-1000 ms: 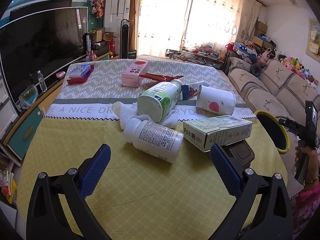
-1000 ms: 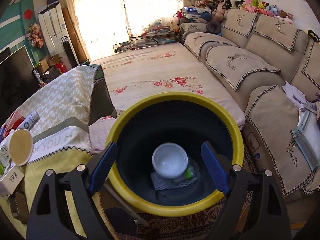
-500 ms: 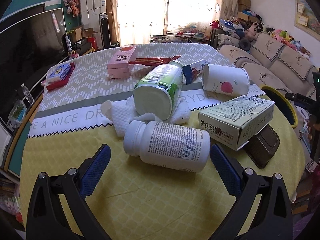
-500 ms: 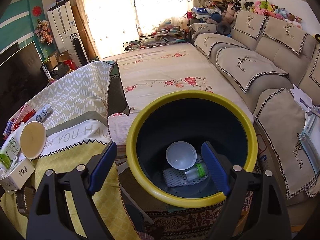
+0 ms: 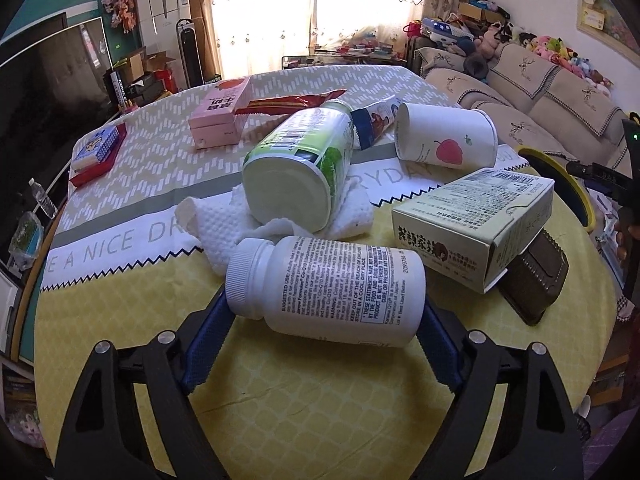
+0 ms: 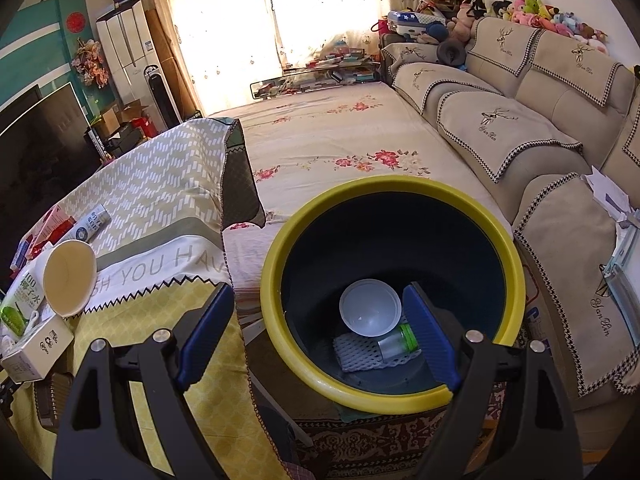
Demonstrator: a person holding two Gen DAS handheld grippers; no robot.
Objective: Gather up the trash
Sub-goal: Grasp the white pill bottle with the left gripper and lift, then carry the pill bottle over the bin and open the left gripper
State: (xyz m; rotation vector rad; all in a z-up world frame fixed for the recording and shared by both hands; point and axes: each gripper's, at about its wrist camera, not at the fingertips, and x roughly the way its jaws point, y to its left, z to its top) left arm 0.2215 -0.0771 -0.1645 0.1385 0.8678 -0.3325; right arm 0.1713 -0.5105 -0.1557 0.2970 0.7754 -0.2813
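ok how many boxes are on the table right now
3. A pink box at the far side, a cream carton near the right edge resting on a brown case, and a blue-and-red box far left. More may be hidden behind the bottles.

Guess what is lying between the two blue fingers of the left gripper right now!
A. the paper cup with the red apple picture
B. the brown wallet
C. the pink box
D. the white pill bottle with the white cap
D: the white pill bottle lies on its side on the yellow tablecloth, with the left gripper closing its blue fingers around both ends of it.
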